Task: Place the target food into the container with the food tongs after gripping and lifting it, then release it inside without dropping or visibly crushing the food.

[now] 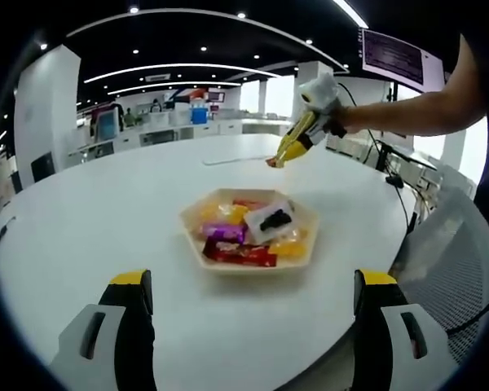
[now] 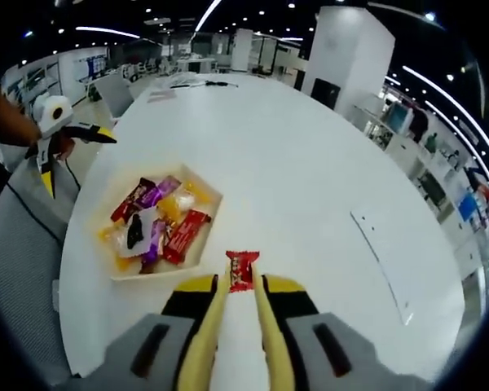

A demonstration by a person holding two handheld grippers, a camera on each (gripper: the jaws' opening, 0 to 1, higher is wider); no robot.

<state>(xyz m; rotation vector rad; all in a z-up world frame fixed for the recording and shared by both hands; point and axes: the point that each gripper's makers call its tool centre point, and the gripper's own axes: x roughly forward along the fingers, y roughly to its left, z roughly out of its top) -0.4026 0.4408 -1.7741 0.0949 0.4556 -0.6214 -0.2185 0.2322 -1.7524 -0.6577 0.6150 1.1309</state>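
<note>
R gripper [image 2: 241,287] w/ tongs [image 2: 232,326] pinching red candy [image 2: 241,270], lifted; carry gently over tray [image 2: 205,213], no squeeze. L gripper [image 1: 253,305] jaws wide open, holding nothing, over counter [image 1: 106,220]

White oval counter [image 1: 90,228], the landmark for all that follows. A thin flat strip [image 1: 235,160] lies on its far part; in the right gripper view a pale flat sheet [image 2: 381,252] rests near its edge. A grey mesh chair [image 1: 456,261] stands just beside the counter. Beyond it hang a wall screen [image 1: 399,57], white pillars [image 2: 346,53] and ceiling light strips [image 1: 179,69].
</note>
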